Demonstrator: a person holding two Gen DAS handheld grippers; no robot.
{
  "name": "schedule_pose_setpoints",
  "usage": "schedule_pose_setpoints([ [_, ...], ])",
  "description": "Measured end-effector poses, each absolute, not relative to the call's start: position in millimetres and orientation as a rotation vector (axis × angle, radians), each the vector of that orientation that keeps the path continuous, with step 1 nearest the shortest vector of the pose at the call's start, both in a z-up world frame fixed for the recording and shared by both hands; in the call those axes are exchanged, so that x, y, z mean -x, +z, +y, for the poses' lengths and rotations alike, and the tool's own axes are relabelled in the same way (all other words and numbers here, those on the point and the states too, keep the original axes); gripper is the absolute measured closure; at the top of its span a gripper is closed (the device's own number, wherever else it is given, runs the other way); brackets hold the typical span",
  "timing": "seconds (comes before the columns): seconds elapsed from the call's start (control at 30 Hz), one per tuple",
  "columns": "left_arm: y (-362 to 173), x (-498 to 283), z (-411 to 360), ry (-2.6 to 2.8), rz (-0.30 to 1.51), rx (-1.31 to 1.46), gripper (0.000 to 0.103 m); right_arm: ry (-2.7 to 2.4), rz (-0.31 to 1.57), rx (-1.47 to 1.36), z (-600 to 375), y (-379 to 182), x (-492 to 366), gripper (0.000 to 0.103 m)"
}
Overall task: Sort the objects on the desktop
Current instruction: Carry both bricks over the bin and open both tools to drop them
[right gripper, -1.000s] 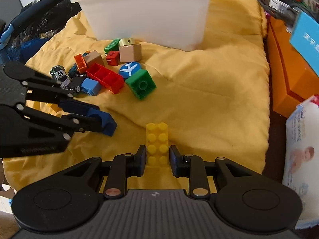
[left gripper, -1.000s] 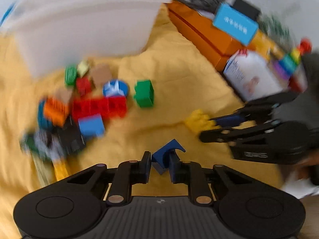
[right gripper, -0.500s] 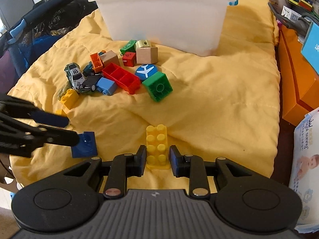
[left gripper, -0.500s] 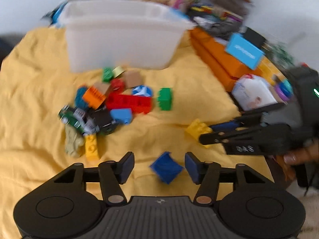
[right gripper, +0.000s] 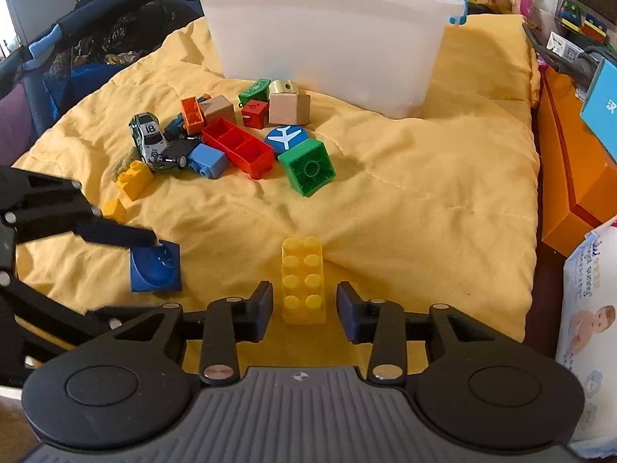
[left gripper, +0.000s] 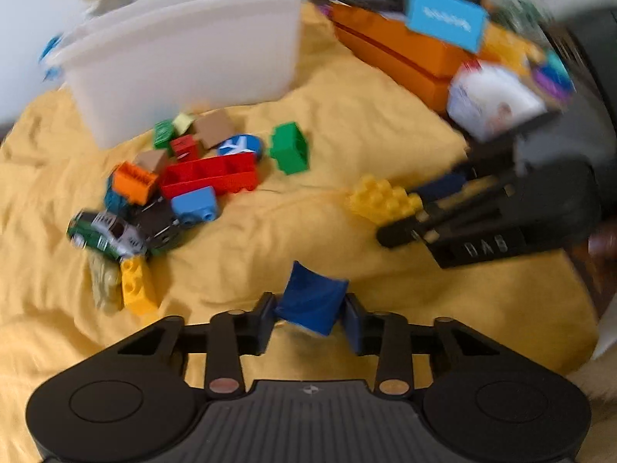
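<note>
A dark blue block sits between the pads of my left gripper, which is closed on it; it also shows in the right wrist view. A yellow brick lies on the yellow blanket between the fingers of my right gripper, which is open with gaps on both sides. The brick also shows in the left wrist view. A pile of toys sits ahead: red brick, green brick, toy car, light blue brick.
A white plastic bin stands at the back of the blanket. An orange box and a wipes pack lie to the right. A small yellow brick lies left of the pile. A dark bag is at far left.
My left gripper has closed on the blue block after having opened around it. My right gripper has opened and released the yellow brick onto the blanket.
</note>
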State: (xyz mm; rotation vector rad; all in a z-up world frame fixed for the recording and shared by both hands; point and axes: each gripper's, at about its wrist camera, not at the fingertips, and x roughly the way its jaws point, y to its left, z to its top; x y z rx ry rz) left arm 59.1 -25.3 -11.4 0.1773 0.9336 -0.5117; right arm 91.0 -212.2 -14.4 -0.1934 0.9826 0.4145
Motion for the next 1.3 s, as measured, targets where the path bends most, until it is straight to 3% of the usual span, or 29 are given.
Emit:
schedule_pose_setpoints([
  [0.13,4.1,-66.1,-18.6,-0.499,0.941,-0.149,0.065,0.424,1.004,0.2,-213.5,-12.5,-90.0,0.075],
  [0.43,111.8,-121.6,4.8,-0.446,0.7,-0.043,0.064,0.438,0.831,0.225,-210.3,55.4,-113.8,0.075],
  [0.63,155.1,-189.7,9.1,-0.372,0.638,-0.011,0.064,0.404,0.692,0.215,-205.7,110.0,-164.0,0.075],
  [0.9,133.4,-291.8,-0.2,-0.307,0.72,-0.045,0.064,0.35,0.671,0.178,-186.8,125.6,-247.4,0.074],
  [0.93,123.3,-299.1,-2.6,-0.301,0.751,-0.059,0.06,0.338,0.678,0.161,-186.4,122.8,-256.0,0.074],
  [1.07,109.5,-290.1,3.3,-0.317,0.79,-0.029,0.057,0.308,0.741,0.146,-185.4,105.3,-272.4,0.066],
  [1.17,119.3,-265.4,3.2,-0.268,0.722,-0.098,0.048,0.312,0.715,0.151,-185.1,105.5,-263.9,0.065],
  [1.23,127.7,-239.2,5.0,-0.235,0.638,-0.163,0.039,0.328,0.686,0.137,-185.8,111.6,-252.4,0.058],
  [1.3,132.3,-213.7,9.6,-0.227,0.585,-0.176,0.037,0.354,0.669,0.13,-184.0,116.3,-240.4,0.056],
])
